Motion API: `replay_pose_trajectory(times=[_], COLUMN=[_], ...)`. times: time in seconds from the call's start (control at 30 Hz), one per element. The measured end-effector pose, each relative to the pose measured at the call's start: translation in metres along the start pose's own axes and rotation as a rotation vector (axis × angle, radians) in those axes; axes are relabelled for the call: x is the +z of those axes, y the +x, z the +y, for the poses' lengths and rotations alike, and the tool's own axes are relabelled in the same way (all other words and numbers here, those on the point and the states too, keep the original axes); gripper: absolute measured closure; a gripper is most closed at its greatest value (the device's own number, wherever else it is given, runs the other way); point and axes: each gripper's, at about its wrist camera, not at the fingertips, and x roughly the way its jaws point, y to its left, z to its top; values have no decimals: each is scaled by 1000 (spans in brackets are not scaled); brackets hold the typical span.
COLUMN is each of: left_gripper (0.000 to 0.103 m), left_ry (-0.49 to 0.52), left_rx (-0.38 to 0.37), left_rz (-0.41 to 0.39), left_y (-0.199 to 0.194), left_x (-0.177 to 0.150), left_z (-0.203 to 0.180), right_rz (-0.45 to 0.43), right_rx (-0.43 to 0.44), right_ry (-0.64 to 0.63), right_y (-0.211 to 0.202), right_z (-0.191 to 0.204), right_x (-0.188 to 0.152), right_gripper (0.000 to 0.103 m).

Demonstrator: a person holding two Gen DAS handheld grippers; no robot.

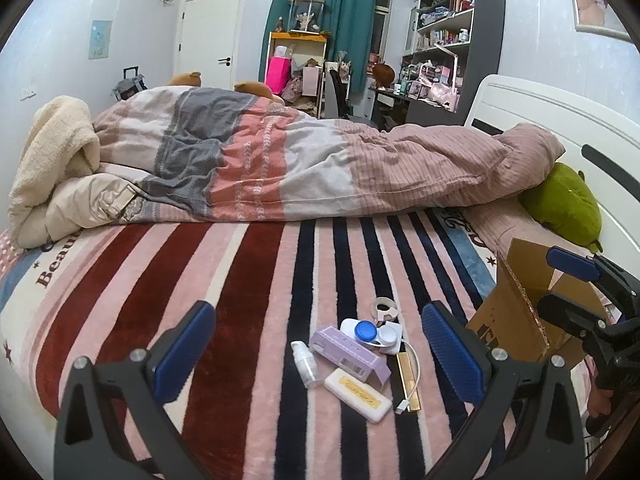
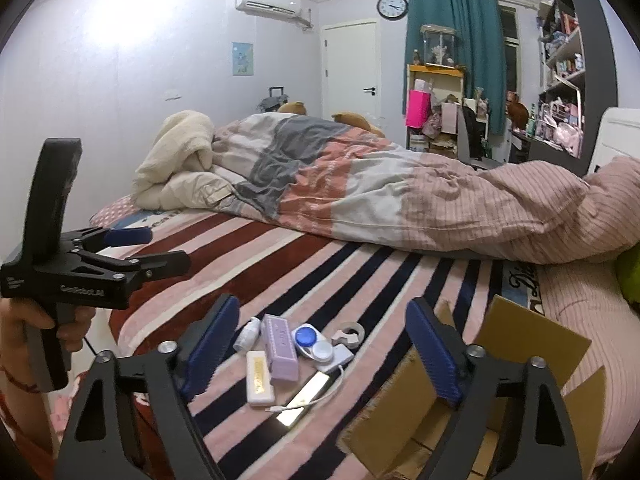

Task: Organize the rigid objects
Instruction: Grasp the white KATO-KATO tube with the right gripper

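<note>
A small pile lies on the striped blanket: a clear bottle (image 1: 305,364) (image 2: 247,335), a purple box (image 1: 349,354) (image 2: 282,346), a white bar (image 1: 357,394) (image 2: 260,376), a blue-and-white lens case (image 1: 373,333) (image 2: 313,342), a tape ring (image 1: 385,307) (image 2: 351,333), a gold mirror strip (image 1: 409,380) (image 2: 307,398) and a white cable (image 1: 414,384). My left gripper (image 1: 318,356) is open above the pile; it also shows in the right wrist view (image 2: 160,248). My right gripper (image 2: 322,352) is open, beside an open cardboard box (image 1: 516,312) (image 2: 500,384).
A rumpled duvet (image 1: 304,164) and cream blanket (image 1: 56,152) lie across the far side of the bed. A green plush (image 1: 564,204) rests at the white headboard (image 1: 560,120). Shelves and a desk stand behind the bed.
</note>
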Motion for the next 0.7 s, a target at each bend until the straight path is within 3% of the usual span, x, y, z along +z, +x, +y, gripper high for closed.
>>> replay_pose_trajectory(times=[0.1,0.17,0.27,0.37,0.53,0.7], left_gripper=[1,1,1,1,1,1], left_ry=[-10,0,18,24,48,20], left_rx=[-20,9,41,33,29,-12], left_rz=[3,4,34,80,160,189], left_y=[4,8,20,32,49,53], left_x=[-1,-4,-12,-24,-51,-66], left_z=[16,28,44,57,71,76], right_rz=[4,19,97,232,445,549], right_rx=[33,70,176,250,221,209], right_ry=[-39,-63,-71,-49,-4,37], right_y=[10,21,50,91,152,185], right_z=[16,28,46,59,54,40], right_x=[5,4,-6,-28,-77,-103], right_gripper=[30,35,39,40,47,55])
